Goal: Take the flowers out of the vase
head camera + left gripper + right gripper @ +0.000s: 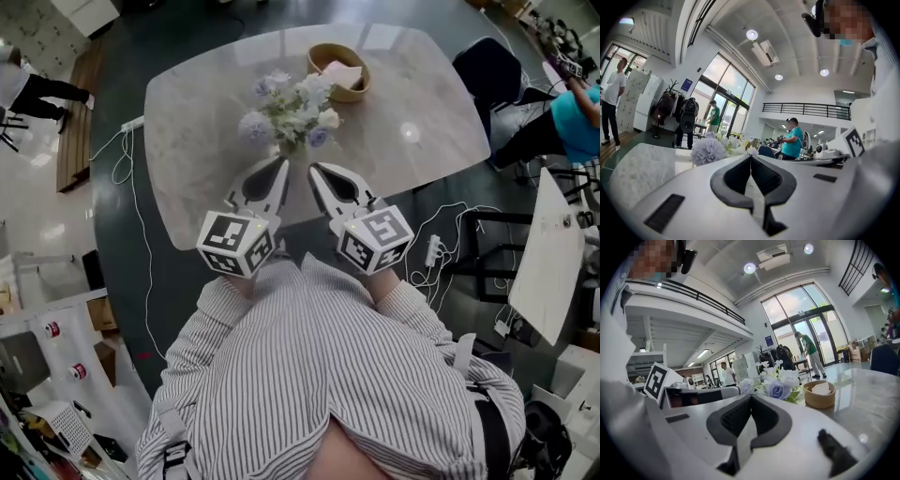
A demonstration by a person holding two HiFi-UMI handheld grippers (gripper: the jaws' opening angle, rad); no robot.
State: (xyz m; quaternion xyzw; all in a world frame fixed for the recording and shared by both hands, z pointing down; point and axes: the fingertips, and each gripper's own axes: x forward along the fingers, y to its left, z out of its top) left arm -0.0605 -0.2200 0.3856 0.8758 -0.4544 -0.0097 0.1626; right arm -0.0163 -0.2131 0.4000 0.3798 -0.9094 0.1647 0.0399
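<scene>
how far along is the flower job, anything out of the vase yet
Done: nothing yet. All the flowers stand in the vase on the table. In hand: nothing. The left gripper and right gripper are both shut and empty, pointing at the vase from the near side. Left: open the fingers, grasp the stems and lift them out.

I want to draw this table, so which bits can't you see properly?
- Vase: in the head view the flowers cover nearly all of it; in both gripper views the shut jaws' own bodies block it.
- Stems: hidden in every view, under the blooms.
- Pale thing in the wooden bowl: too small to tell what it is.
- The person's hands: in the head view, hidden under the left gripper and right gripper.
</scene>
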